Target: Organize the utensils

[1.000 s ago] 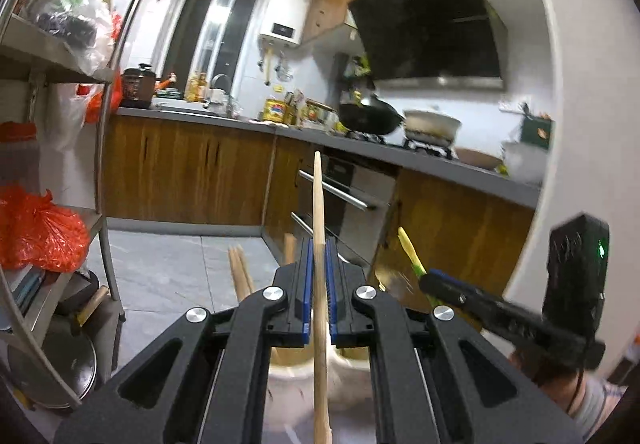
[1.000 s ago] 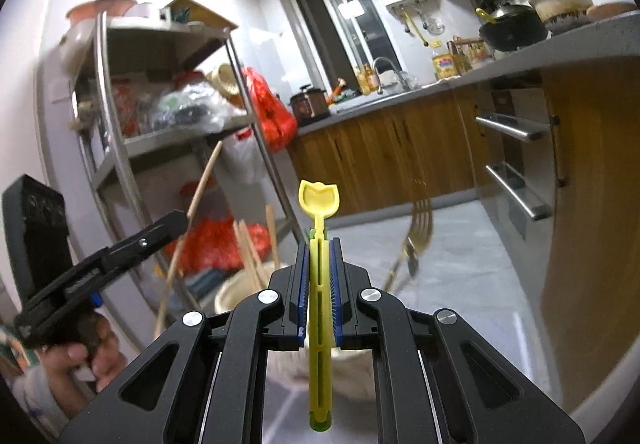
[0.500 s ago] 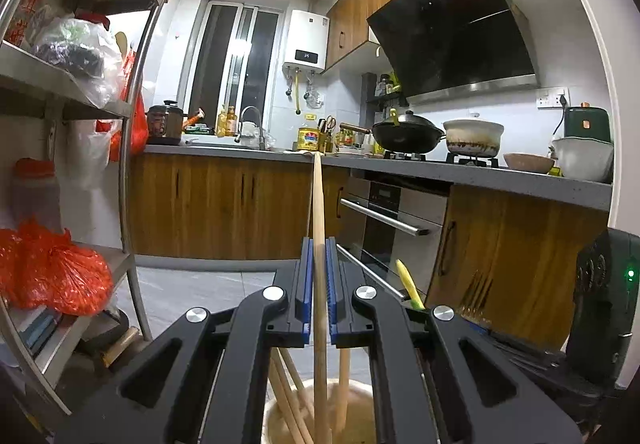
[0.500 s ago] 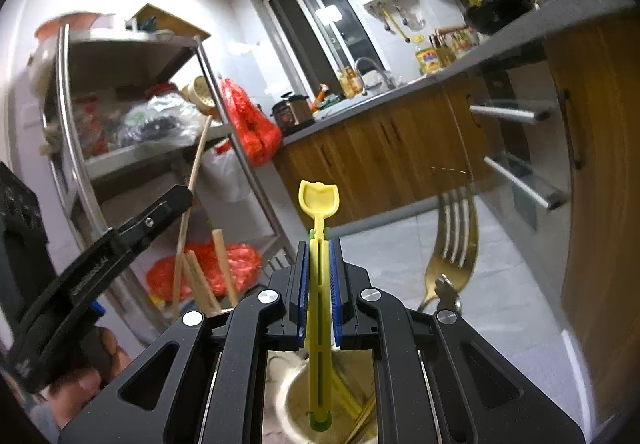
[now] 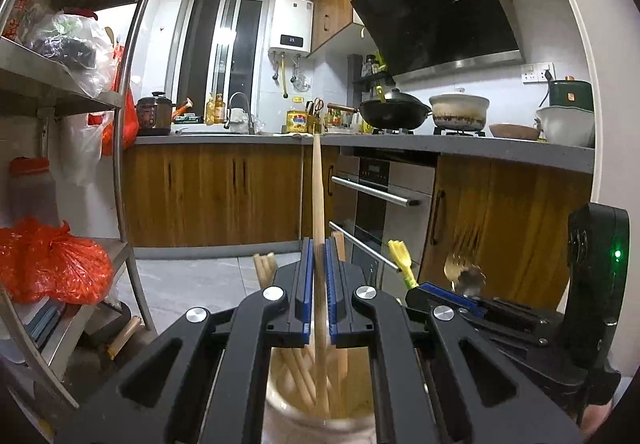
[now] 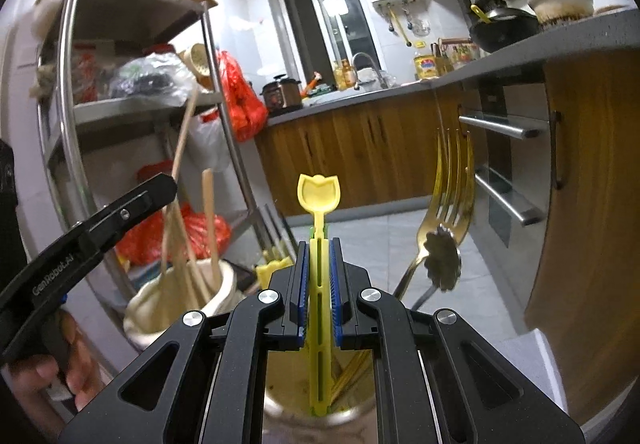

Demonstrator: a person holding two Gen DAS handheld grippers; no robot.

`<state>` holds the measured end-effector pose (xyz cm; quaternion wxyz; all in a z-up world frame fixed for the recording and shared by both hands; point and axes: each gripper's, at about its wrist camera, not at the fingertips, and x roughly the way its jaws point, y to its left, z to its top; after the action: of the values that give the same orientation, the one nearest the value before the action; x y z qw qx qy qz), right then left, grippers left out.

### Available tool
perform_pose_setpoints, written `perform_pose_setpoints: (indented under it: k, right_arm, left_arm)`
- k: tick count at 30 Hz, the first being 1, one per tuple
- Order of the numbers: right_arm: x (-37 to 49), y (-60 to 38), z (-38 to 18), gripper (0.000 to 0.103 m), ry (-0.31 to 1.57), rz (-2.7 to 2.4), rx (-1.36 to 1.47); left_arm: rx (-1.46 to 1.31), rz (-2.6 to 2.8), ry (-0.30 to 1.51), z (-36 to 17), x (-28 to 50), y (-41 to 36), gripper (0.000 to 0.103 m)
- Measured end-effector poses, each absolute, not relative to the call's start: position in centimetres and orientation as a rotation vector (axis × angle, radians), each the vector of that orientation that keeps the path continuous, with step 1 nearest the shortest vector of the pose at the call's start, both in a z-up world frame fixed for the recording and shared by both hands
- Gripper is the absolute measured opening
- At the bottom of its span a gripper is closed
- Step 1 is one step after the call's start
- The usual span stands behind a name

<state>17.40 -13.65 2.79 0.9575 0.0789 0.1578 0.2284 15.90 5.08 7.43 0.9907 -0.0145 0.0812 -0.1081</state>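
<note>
In a narrow kitchen with wooden cabinets, the left gripper [image 5: 319, 276] is clenched on a long pale wooden chopstick [image 5: 318, 195], its blue pads pressed against the stick on both sides. The chopstick stands nearly upright, its top reaching up past the grey countertop [image 5: 460, 145] in the left wrist view, its lower end inside a cream ceramic holder [image 5: 320, 420] directly below the jaws. More wooden chopsticks already lean in that holder. Seen from the right wrist, the same cream pot [image 6: 152, 308] sits beside a steel shelf rack [image 6: 68, 115], and the black finger of the left gripper [image 6: 120, 215] reaches over it, a person's fingers [image 6: 36, 376] wrapped around its handle.

The right gripper [image 6: 319, 280] is grasping a yellow plastic spoon with a tulip-shaped bowl [image 6: 319, 195], held upright with the bowl above the jaws and the slotted handle running down between the pads. Its lower tip hangs inside the mouth of a second, metal-looking cup [image 6: 360, 410] just beneath, where gold-coloured handles lie. A gold metal fork [image 6: 452, 179] and a gold flower-shaped utensil end [image 6: 442, 260] stick up from that cup to the right of the gripper. An orange plastic bag [image 5: 52, 268] rests on a lower shelf of the rack.
</note>
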Motion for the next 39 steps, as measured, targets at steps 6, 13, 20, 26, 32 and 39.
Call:
perform_pose_setpoints:
  k: [6,13,20,26,32,39]
  right_arm:
    - [16.9,-13.6,2.2,0.014,0.386,0.468,0.142]
    - [13.6,-15.3,2.7,0.028,0.369,0.458,0.147]
    - [8.5,-16.8,2.6,0.028,0.358,0.438,0.070]
    - [5.9,-17.2,2.6,0.028,0.345,0.439,0.026]
    - [5.2,-17.0,1.9,0.034,0.324,0.422,-0.031]
    - [5.0,-17.1,1.5,0.065,0.298,0.424,-0.051]
  left_arm:
    - [-0.015,-0.209,0.195,7.1,14.7,5.2,0.008]
    - [-0.024,-0.205,0.211,7.3,12.2,6.0,0.024]
    - [0.005,-0.213,0.273,6.0,7.5,6.4,0.024]
    - [0.017,-0.215,0.319,3.2,4.3,6.2,0.024]
    - [0.014,-0.209,0.331,2.3,4.3,6.1,0.034]
    - [0.055,-0.178,0.304,1.6,3.9,5.7,0.084]
